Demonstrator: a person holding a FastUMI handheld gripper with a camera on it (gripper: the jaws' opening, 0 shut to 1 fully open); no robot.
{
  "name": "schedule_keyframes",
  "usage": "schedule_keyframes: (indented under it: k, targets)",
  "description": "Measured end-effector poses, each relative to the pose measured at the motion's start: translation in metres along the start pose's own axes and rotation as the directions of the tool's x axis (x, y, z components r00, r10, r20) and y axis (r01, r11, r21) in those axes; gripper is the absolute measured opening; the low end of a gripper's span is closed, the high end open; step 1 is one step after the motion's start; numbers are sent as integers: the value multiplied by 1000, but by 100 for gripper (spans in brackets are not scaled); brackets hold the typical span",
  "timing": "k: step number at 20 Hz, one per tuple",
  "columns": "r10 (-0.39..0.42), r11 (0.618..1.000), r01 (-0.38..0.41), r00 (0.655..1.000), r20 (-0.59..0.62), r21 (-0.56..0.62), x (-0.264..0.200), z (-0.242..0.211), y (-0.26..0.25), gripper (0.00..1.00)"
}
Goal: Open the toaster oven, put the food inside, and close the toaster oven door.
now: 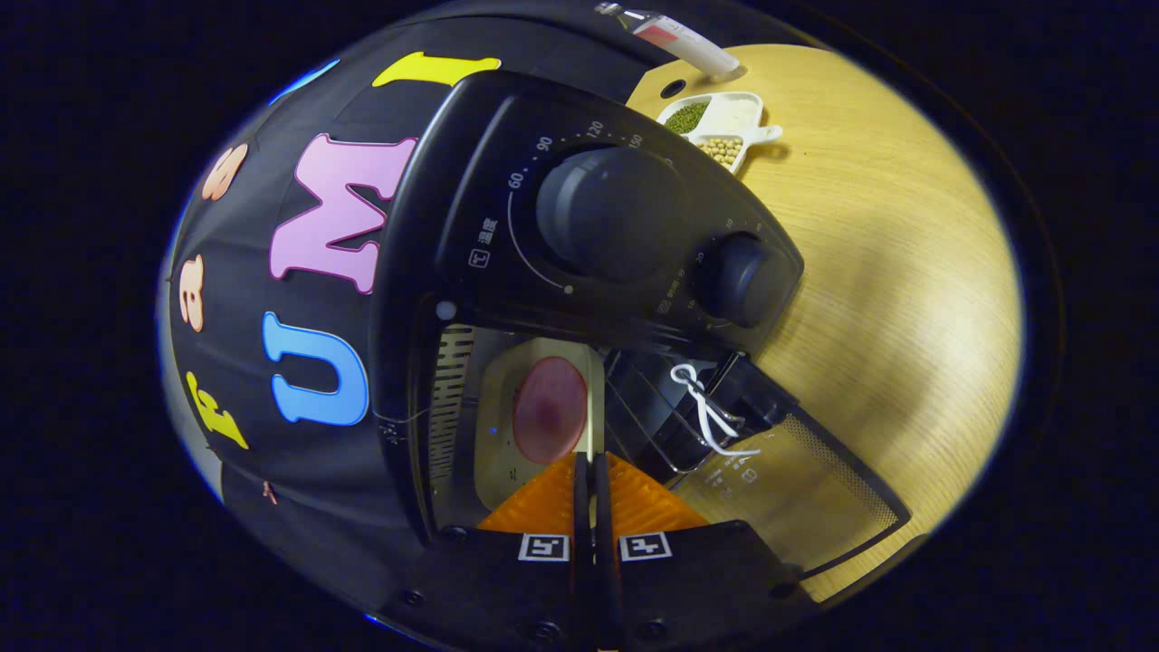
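Observation:
The black toaster oven (507, 226) stands on the wooden table with two knobs (607, 213) on its front panel. Its glass door (797, 507) is swung open, and a white cord (706, 417) is tied on the door handle. Inside the cavity sits a cream plate (498, 407) with a round pink slice of food (550, 409) on it. My gripper (590, 464) is at the oven mouth, its fingers pressed together on the near rim of the plate. The rest of the cavity is dark.
A white divided dish (742, 113) of green and yellow beans rests on the wooden table (887, 272) beyond the oven. A white and red tube (688, 41) lies behind it. The booth's black cloth wall (272, 362) hangs on the oven's other side.

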State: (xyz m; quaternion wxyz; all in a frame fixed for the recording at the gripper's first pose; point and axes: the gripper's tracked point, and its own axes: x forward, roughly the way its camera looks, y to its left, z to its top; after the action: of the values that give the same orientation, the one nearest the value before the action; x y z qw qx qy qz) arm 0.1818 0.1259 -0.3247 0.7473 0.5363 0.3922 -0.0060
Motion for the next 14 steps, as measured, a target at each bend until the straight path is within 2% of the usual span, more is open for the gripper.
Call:
schedule_keyframes:
  k: [3,6,7,8,9,10,14]
  targets:
    - [-17,999,18,999,35,-37,1,0,0,6]
    - [21,997,-16,997,71,-73,-3,5,8,15]
    - [37,997,-32,997,70,-74,-8,4,12,26]
    - [37,996,-32,997,61,-79,-11,2,13,57]
    - [51,995,-46,997,54,-86,-14,0,16,68]
    - [39,994,-34,998,45,-103,-20,-3,13,88]
    - [-1,978,5,1000,19,-207,-49,-17,4,99]
